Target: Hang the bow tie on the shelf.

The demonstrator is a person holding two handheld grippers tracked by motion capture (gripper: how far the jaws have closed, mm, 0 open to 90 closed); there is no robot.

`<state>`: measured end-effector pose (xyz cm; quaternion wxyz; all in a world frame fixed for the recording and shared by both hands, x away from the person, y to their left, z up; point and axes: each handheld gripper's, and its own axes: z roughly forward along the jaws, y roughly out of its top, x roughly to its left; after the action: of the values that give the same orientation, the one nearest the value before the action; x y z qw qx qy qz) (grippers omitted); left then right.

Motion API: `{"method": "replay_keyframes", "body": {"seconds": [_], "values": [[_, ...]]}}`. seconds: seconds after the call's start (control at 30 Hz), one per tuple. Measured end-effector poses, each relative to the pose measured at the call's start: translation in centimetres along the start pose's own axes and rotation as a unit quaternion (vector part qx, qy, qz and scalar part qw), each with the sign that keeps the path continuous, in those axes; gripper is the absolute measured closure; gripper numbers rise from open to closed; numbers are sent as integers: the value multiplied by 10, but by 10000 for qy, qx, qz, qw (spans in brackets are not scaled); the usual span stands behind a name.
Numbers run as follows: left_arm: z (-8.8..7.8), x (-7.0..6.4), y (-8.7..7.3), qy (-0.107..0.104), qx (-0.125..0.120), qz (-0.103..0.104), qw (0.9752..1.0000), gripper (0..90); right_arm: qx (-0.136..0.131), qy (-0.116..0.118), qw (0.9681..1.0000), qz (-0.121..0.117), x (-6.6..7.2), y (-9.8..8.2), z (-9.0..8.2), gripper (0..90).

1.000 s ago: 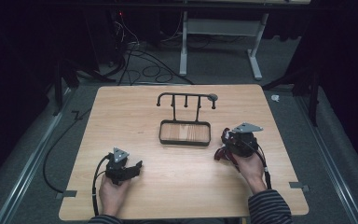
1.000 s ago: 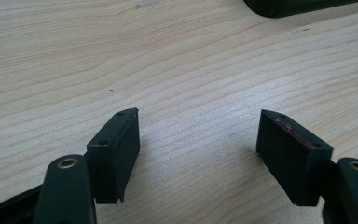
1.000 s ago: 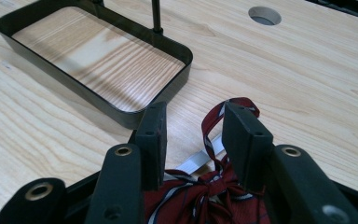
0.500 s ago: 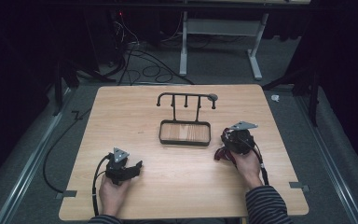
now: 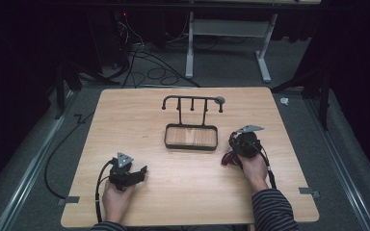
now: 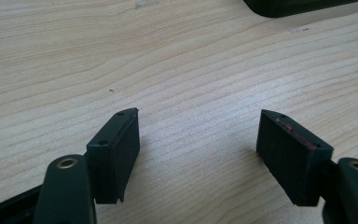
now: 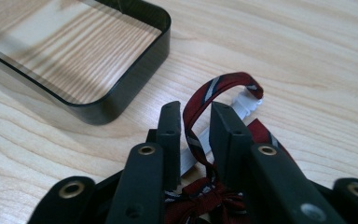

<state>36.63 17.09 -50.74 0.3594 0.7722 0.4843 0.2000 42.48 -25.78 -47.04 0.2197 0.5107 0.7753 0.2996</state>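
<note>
in the high view, your right gripper [image 5: 234, 144] rests on the table [image 5: 139, 115] just right of the stand [image 5: 191, 137], a black tray with a hooked rail rising behind it; that placement keeps the strap [image 5: 227, 159] near the hooks, which appear to be where it is meant to hang. your left gripper [image 5: 136, 174] sits well apart at the near left, out of the working area, so judge it as idle. in the left gripper view, the jaws stand wide apart over bare wood, holding nothing, with a corner of the tray at the top edge. in the right gripper view, the right gripper [image 7: 195, 126] is clenched on the strap [image 7: 204, 95], gripping it partway along so that a loop arches free above the jaws; that free loop is likely what you would pass over a hook. the strap is dark red with navy and white stripes, carries a white plastic fitting [image 7: 245, 105], and bunches loosely below the jaws, just beside the tray corner [image 7: 135, 77].
</note>
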Motion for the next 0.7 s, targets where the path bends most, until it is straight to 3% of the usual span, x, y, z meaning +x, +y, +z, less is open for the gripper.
{"method": "replay_keyframes", "body": {"seconds": [0.27,0.7], "values": [[0,0,0,2,1,3,10000,306,14,33,10000,22,-1,-1,3,892],[0,0,0,9,5,13,10000,305,-166,138,9998,-55,0,1,-10,900]]}}
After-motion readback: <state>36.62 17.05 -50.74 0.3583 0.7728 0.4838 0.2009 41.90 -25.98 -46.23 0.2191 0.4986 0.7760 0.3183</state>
